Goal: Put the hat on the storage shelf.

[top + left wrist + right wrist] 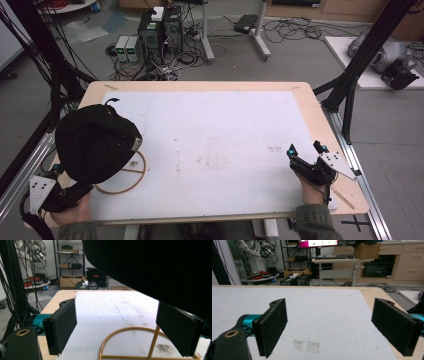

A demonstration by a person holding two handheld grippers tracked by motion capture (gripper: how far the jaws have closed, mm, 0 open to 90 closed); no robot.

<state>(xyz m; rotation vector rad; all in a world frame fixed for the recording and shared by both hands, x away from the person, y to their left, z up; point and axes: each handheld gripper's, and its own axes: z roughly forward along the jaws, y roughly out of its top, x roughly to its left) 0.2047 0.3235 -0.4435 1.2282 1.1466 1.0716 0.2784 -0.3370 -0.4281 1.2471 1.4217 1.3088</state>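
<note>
At tabletop (210,100) left edge: black hat (95,142) draped over gold wire stand (131,181), hiding its top. Left claw (117,327) spread wide beneath hat brim, gripping nothing, likely freshly let go. Right claw (306,150) spread, parked well apart, idle.

Even indoor light, soft shadows; white mat (215,145) bright, slightly washed out; near tongs soft-focused; low resolution throughout.
</note>
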